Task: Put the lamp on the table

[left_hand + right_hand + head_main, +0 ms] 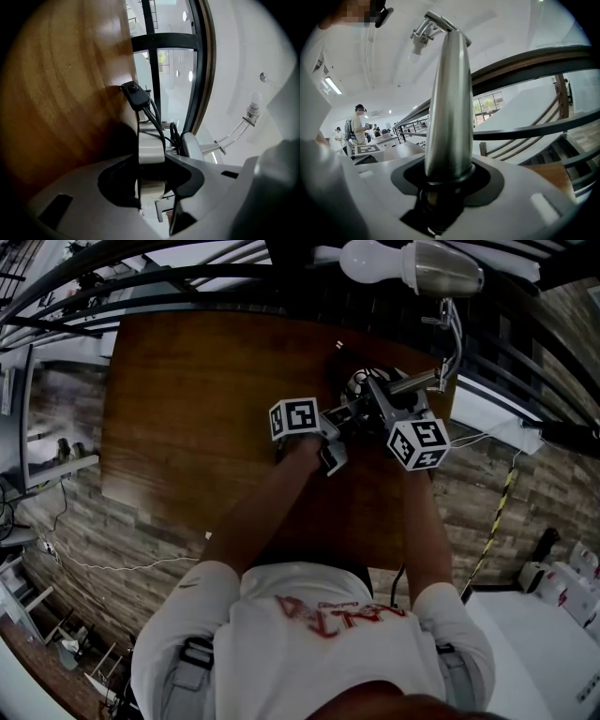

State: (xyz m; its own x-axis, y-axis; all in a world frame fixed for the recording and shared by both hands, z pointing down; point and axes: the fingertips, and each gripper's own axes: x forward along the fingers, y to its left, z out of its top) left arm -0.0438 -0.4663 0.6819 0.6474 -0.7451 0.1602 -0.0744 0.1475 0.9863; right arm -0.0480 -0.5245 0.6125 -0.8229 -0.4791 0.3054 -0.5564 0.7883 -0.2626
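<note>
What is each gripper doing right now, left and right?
Left gripper: closed on the lamp base, gripped by its edge.
Right gripper: closed on the lamp stem.

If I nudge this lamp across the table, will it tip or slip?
Probably top-heavy: the lamp carries its bulb far out on a curved neck, so a push may tip it. The polished metal stem looks smooth, likely slippery in the jaws. The exposed bulb seems fragile.
</note>
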